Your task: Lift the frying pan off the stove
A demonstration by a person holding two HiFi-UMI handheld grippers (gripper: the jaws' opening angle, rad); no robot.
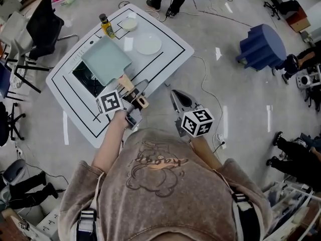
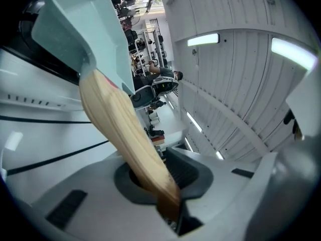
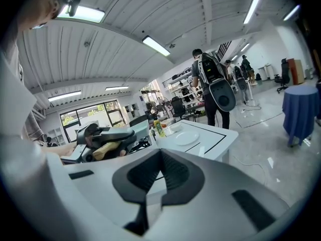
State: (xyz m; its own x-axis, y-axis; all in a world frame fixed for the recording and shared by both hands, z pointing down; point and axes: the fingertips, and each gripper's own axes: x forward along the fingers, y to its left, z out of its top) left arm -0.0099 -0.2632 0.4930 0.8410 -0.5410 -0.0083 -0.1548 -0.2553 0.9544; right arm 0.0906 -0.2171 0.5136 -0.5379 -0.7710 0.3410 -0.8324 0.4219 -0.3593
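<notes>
Two hand-held grippers in the head view, but only one matters; the left hand-held gripper (image 1: 134, 90) is clamped on the wooden handle (image 1: 126, 83) of the frying pan (image 1: 105, 59), and the left gripper view shows the handle (image 2: 125, 134) wedged right between the pads, nothing loose about it. From that gripper the pale teal pan lies toward 11 o'clock; its long axis runs 11 to 5, handle end pointing back at us. In the left gripper view the pan (image 2: 75, 29) is out past the jaws with its body tipped up at the top of the picture.

The pan overlaps the black stove (image 1: 86, 80) at the stove's 1 o'clock side; we'd guess it's already raised off the burner, but we can't swear there's daylight under it from these angles. So the lift is basically a straight-up job for the left hand, which is the only one near it.

The right hand-held gripper (image 1: 176, 95) sits at 3 o'clock of the left one, jaws together on nothing, off the counter (image 1: 165, 54) edge and apart from the handle; it's not in the way.

Other stuff: a bottle (image 1: 106, 26) at 12 o'clock of the pan, close to its far corner; a small bowl (image 1: 129, 23) and a plate (image 1: 148, 43) around 1 to 2 o'clock. We reckon the bottle is the one to watch if the pan swings forward.
</notes>
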